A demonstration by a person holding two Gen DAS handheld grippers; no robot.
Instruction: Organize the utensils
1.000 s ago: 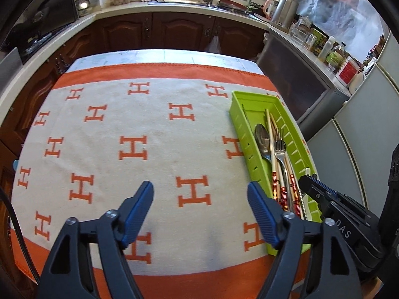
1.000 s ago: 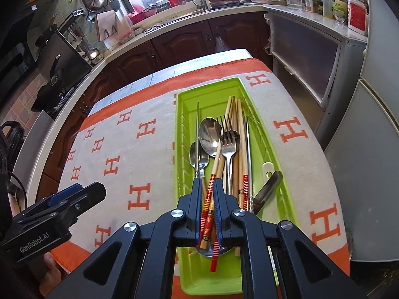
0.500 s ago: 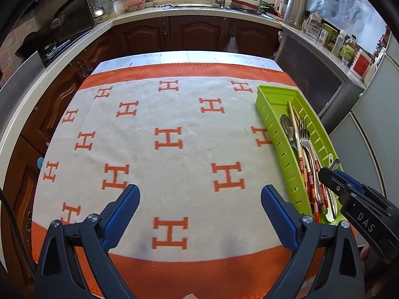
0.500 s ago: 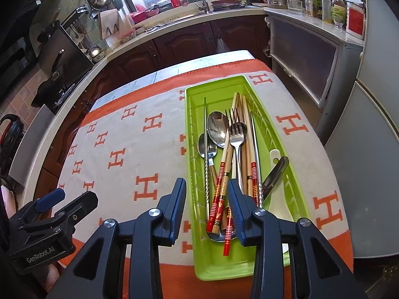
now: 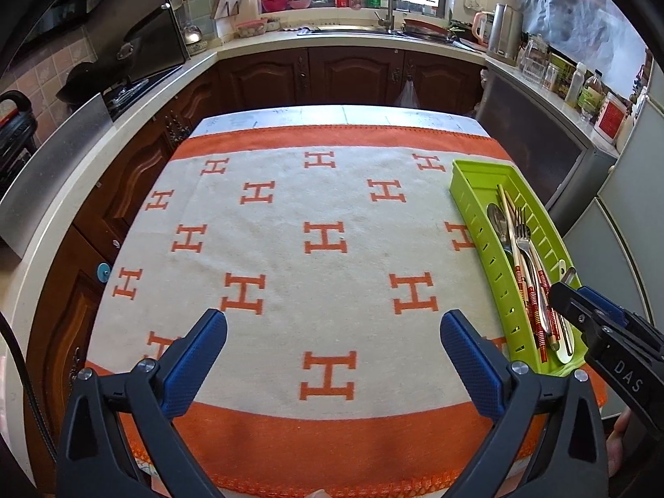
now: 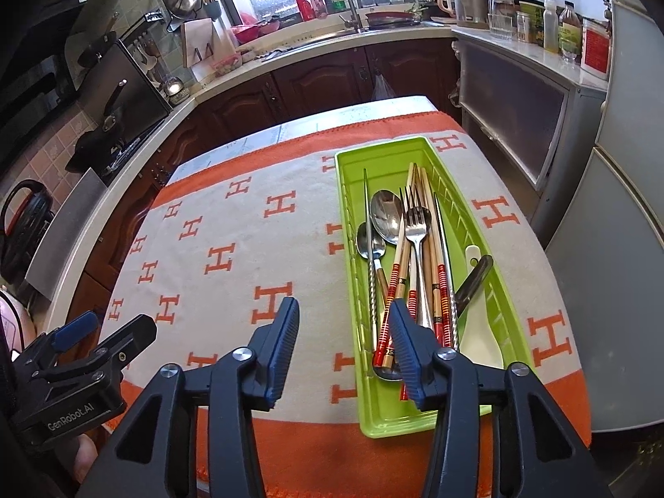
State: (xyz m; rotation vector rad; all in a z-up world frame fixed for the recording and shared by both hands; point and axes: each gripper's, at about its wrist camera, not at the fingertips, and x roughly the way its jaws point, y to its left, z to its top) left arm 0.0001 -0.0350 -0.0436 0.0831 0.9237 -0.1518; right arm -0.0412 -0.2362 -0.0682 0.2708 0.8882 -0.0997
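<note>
A green utensil tray (image 6: 481, 224) lies on the right side of the orange-and-cream cloth (image 6: 249, 249); it also shows in the left wrist view (image 5: 469, 191). In it lie spoons (image 6: 385, 216), a fork (image 6: 417, 224), red-banded chopsticks (image 6: 435, 274) and a white spoon (image 6: 481, 336). My right gripper (image 6: 344, 332) is open and empty, hovering above the tray's near left edge. My left gripper (image 5: 332, 340) is open wide and empty over the cloth's near part, left of the tray.
The table stands in a kitchen with dark cabinets (image 5: 352, 74) behind, a stove (image 5: 124, 83) at the left and a grey appliance (image 6: 518, 95) close to the right edge. The right gripper's body (image 5: 610, 332) shows beside the tray.
My right gripper has let go of the red-banded chopsticks into the tray, opened and drawn back. My left gripper has opened wider and pulled back and up from the cloth.
</note>
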